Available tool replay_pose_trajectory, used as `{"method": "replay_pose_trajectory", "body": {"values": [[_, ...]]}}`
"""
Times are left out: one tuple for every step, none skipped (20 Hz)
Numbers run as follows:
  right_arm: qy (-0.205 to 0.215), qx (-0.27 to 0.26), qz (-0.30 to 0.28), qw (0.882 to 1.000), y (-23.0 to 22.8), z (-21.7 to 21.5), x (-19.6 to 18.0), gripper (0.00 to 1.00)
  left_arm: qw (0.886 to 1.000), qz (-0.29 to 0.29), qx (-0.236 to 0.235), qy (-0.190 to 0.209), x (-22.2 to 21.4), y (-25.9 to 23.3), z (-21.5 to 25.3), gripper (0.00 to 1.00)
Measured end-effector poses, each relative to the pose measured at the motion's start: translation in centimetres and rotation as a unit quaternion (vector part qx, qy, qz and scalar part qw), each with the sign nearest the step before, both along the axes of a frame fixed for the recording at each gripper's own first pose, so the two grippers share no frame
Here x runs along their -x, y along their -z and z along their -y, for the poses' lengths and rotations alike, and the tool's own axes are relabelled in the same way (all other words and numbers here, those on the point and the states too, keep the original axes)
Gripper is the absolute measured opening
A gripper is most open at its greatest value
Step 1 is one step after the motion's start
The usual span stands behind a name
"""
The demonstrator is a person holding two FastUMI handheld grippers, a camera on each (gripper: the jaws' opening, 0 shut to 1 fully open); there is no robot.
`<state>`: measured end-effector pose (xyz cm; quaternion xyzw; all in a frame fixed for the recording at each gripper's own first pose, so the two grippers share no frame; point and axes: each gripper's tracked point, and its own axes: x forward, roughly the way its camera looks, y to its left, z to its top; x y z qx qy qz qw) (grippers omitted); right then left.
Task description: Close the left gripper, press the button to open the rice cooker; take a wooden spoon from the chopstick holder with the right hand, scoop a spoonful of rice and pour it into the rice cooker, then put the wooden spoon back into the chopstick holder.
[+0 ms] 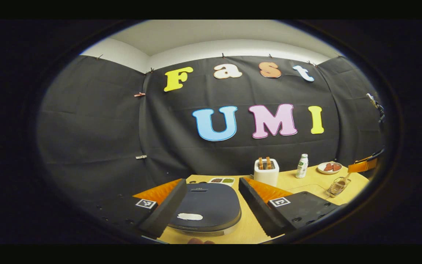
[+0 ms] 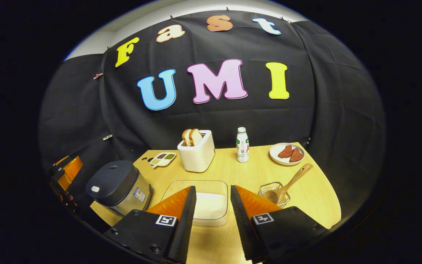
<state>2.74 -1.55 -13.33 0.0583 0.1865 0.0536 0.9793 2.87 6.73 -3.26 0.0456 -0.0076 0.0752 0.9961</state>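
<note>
The dark blue rice cooker (image 1: 205, 207) stands with its lid down, right below my left gripper (image 1: 211, 182), whose jaws are spread wide over both sides of the lid. A white patch (image 1: 190, 216) marks the lid's front. The cooker (image 2: 117, 187) is at the table's left in the right gripper view. My right gripper (image 2: 213, 190) is open and empty above a clear box of white rice (image 2: 209, 205). To its right, the wooden spoon (image 2: 288, 183) leans in the wire chopstick holder (image 2: 273, 194).
At the back of the wooden table (image 2: 317, 198) stand a white toaster (image 2: 196, 150) with bread, a small bottle (image 2: 242, 145), a plate of red pieces (image 2: 287, 153) and a small divided tray (image 2: 162, 159). Black cloth walls close in the booth.
</note>
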Motion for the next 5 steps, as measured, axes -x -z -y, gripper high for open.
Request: {"method": "replay_pose_trajectory", "body": {"values": [[0.0,0.0,0.0,1.0,0.05,-0.01,-0.06,0.6,1.0,0.002,0.001,-0.001,-0.04,-0.06,-0.12,0.96],[0.0,0.001,0.0,1.0,0.11,0.04,-0.18,0.6,1.0,0.002,0.0,-0.001,0.02,-0.03,-0.04,0.96],[0.0,0.002,0.0,1.0,0.04,-0.03,-0.15,0.6,1.0,0.002,-0.001,-0.001,0.0,-0.08,-0.08,0.96],[0.0,0.003,0.001,1.0,-0.02,-0.02,-0.22,0.6,1.0,0.002,-0.002,0.0,-0.09,-0.06,-0.11,0.96],[0.001,0.002,0.001,1.0,0.04,-0.01,-0.27,0.6,1.0,0.002,-0.003,0.0,-0.19,-0.11,-0.19,0.99]]}}
